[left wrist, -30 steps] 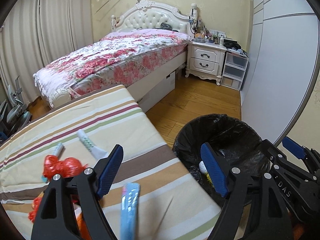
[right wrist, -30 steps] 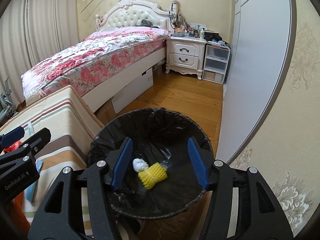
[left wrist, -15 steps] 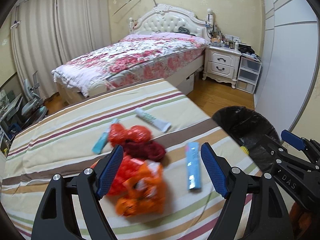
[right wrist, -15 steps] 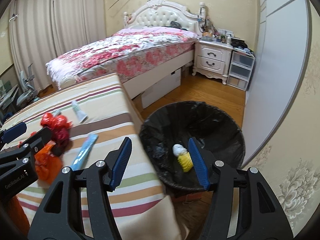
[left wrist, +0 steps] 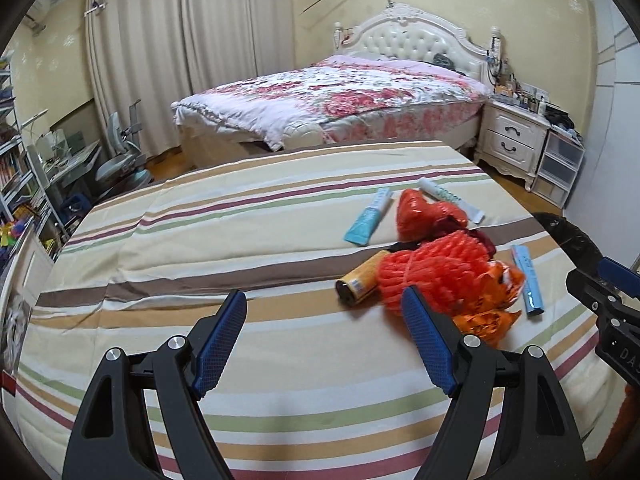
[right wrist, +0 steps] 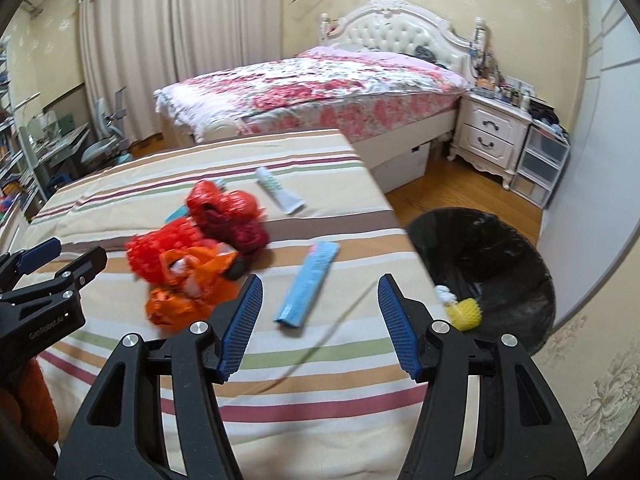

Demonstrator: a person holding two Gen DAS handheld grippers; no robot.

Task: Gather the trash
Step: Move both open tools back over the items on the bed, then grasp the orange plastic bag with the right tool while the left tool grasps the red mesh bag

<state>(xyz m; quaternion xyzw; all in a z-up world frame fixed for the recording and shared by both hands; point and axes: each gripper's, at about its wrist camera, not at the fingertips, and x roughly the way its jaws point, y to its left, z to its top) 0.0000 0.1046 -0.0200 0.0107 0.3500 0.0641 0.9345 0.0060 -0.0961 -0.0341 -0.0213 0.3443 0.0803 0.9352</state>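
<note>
The left hand-held gripper (left wrist: 323, 342) hangs over the striped surface (left wrist: 200, 240) with its blue pads spread wide and nothing between them; the trash pile lies just to its right. The right hand-held gripper (right wrist: 319, 323) is also spread and empty, above the striped cloth, with the light blue tube (right wrist: 309, 282) lying flat just beyond its pads. The pile is an orange-red mesh net (left wrist: 436, 270), a crumpled orange wrapper (left wrist: 494, 300), a red plastic bag (left wrist: 420, 216) and something dark red that may be cloth, too blurred to tell. A small dark bottle with a yellow label (left wrist: 358, 282) lies on its side touching the net. A teal tube (left wrist: 368, 218) and a white tube (left wrist: 450, 200) lie near the far side of the pile. The black-lined trash bin (right wrist: 516, 248) stands on the wooden floor beside the surface's right edge, with a yellow foam net (right wrist: 464, 313) and a white scrap (right wrist: 443, 293) inside
</note>
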